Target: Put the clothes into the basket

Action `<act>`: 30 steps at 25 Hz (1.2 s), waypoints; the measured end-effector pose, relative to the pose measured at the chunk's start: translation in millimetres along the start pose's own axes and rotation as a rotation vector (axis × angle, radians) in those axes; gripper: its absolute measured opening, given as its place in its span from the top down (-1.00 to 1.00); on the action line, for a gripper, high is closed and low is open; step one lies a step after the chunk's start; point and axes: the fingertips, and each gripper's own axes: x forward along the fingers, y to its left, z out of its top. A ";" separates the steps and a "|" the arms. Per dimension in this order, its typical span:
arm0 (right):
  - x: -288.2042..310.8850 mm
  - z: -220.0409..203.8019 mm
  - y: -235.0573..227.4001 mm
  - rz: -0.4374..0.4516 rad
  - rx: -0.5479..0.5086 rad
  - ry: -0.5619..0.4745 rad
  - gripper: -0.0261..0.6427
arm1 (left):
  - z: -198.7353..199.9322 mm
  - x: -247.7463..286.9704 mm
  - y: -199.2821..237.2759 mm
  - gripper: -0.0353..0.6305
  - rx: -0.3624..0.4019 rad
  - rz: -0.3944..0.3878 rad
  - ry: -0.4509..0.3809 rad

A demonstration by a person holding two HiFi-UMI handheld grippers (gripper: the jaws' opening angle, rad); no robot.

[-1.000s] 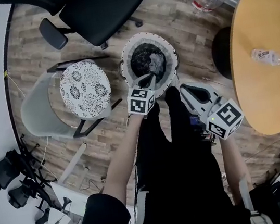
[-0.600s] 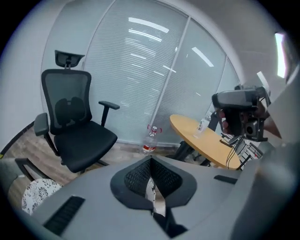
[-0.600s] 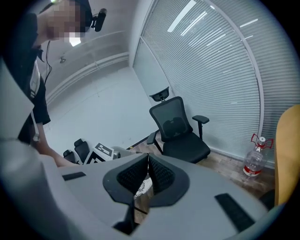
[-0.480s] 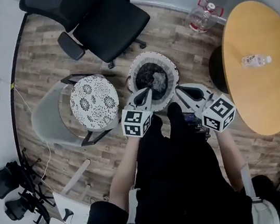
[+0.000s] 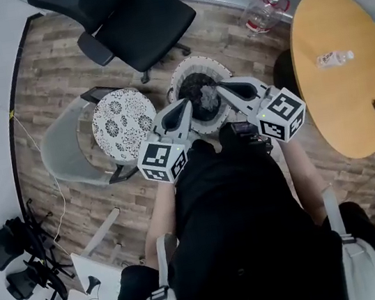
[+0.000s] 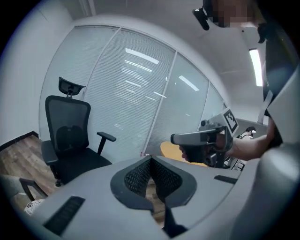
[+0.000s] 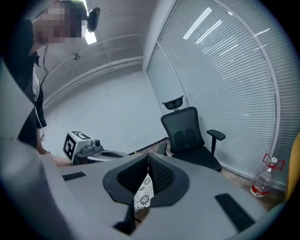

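Observation:
The round white woven basket [image 5: 187,67] stands on the wood floor in front of me, with dark and grey clothes [image 5: 200,88] piled inside it. My left gripper [image 5: 185,101] hovers over the basket's near left rim, raised well above it, shut and empty. The right gripper [image 5: 220,85] hangs over the near right side, also shut with nothing in it. In the left gripper view the pads [image 6: 140,174] meet at the tip, and the right gripper [image 6: 202,138] shows beyond them. In the right gripper view the fingertips [image 7: 159,174] touch, and the left gripper [image 7: 83,146] sits at the left.
A grey chair with a black-and-white patterned cushion [image 5: 122,123] stands left of the basket. A black office chair [image 5: 134,14] is behind it. At the right is a round wooden table [image 5: 358,94] bearing a water bottle [image 5: 334,57]; a clear jug [image 5: 261,11] sits on the floor.
Both grippers have risen away from the basket. The left one had its tip down at the clothes in the basket and is now lifted clear, still shut.

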 end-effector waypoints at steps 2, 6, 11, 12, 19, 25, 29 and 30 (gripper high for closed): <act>3.2 3.4 10.9 0.011 -0.009 -0.008 0.87 | 9.3 -12.5 -4.7 0.86 -0.007 -0.019 -0.027; 2.1 5.7 23.3 0.028 0.006 -0.023 0.87 | 19.8 -32.5 -12.8 0.86 -0.007 -0.065 -0.066; -2.4 8.1 31.2 0.061 -0.004 -0.027 0.87 | 18.1 -46.5 -13.3 0.86 -0.012 -0.082 -0.072; -2.7 7.7 32.5 0.062 -0.012 -0.026 0.87 | 16.7 -48.2 -12.3 0.86 -0.015 -0.083 -0.068; 2.1 -0.7 45.7 0.059 -0.029 -0.038 0.87 | 6.4 -57.0 -8.3 0.86 -0.016 -0.108 -0.060; -0.2 1.7 44.4 0.038 -0.023 -0.043 0.87 | 7.9 -53.1 -10.5 0.86 -0.005 -0.140 -0.049; -1.5 3.2 42.9 0.025 -0.021 -0.045 0.87 | 7.2 -51.1 -10.1 0.86 -0.007 -0.152 -0.038; -1.4 3.9 42.4 0.021 -0.022 -0.046 0.87 | 7.0 -50.4 -9.7 0.86 -0.008 -0.154 -0.036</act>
